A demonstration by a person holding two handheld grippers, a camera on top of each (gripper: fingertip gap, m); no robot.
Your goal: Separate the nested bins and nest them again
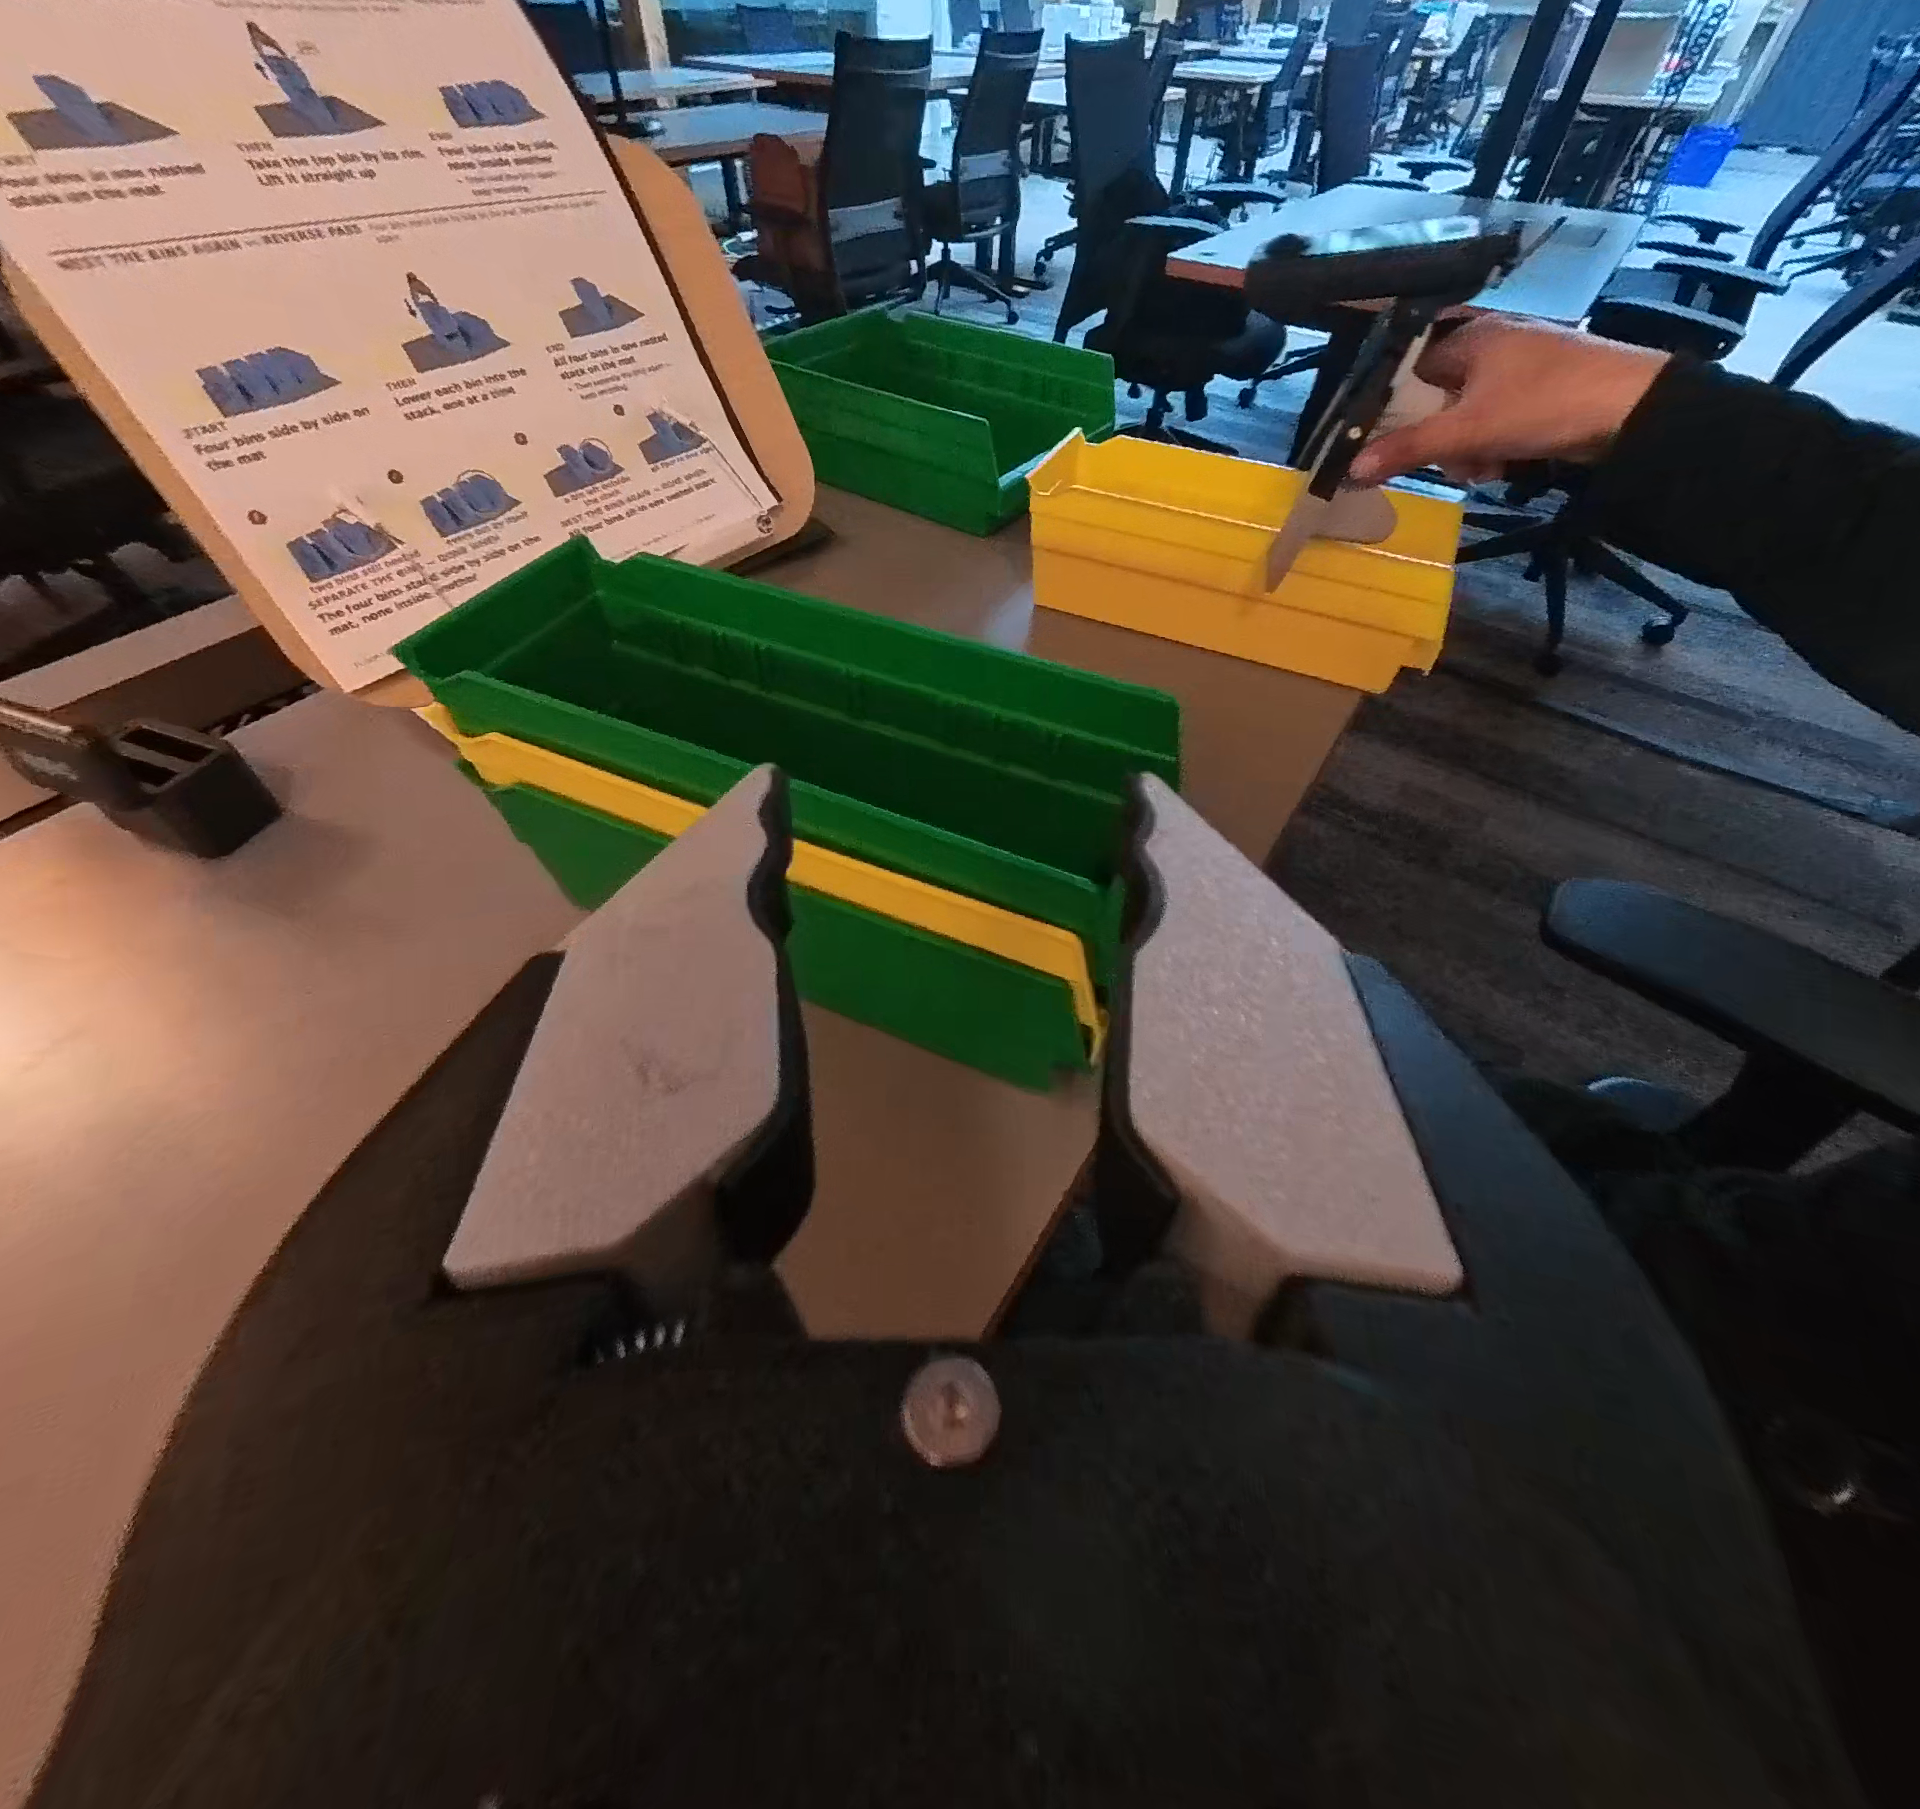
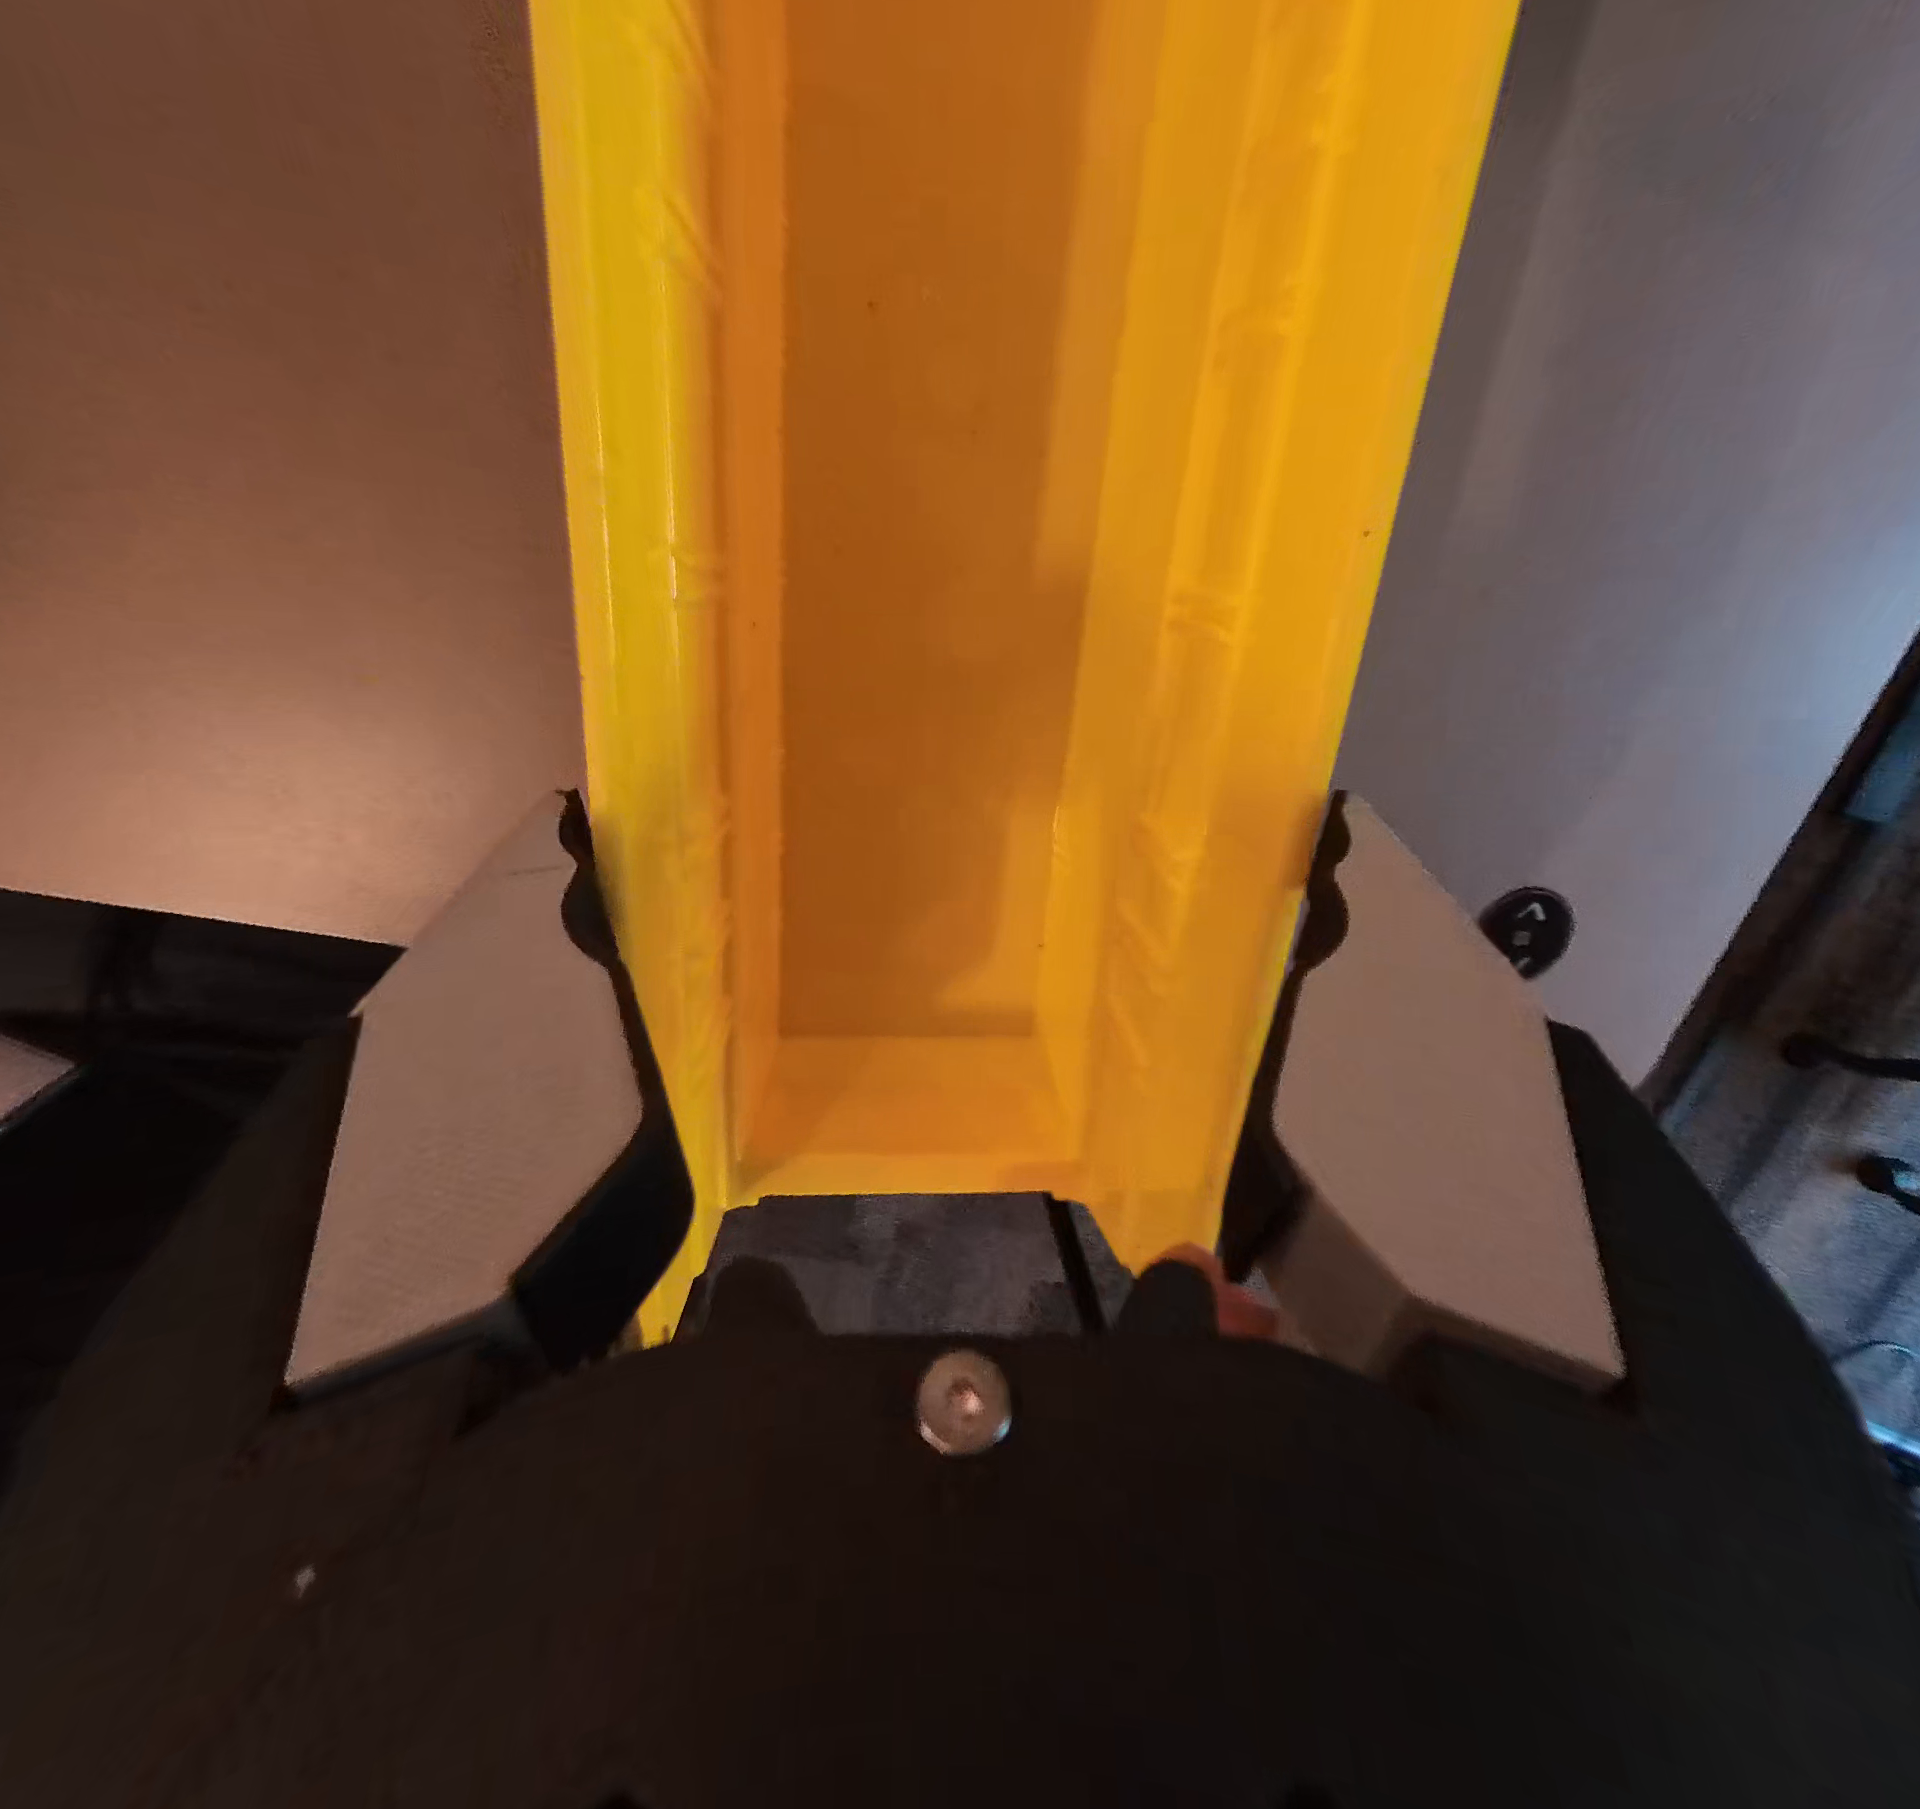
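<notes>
The left tongs (image 1: 951, 824) stand partly open with nothing between the fingers, hovering just short of the near end of a nested stack (image 1: 790, 783) on the bench (image 1: 260, 980); the stack shows a green bin (image 1: 831, 710) on top, a yellow bin (image 1: 894, 871) under it with only its rim showing, and another green bin (image 1: 914, 980) at the bottom; whether the fingertips touch the stack cannot be told. The right tongs (image 2: 951, 850) are spread wide, straddling the near end of a single yellow bin (image 2: 935, 512); each inner pad lies against or just beside an outer side wall, so contact looks likely but a firm grip cannot be confirmed. In the left wrist view the same right tongs (image 1: 1314, 538), held by a person's hand (image 1: 1507, 398), reach down over that yellow bin (image 1: 1236, 554), which sits near the bench's far right edge; a lone green bin (image 1: 935, 409) rests beyond it, well apart from the stack; an instruction sheet (image 1: 332, 284) leans on a stand at the left.
</notes>
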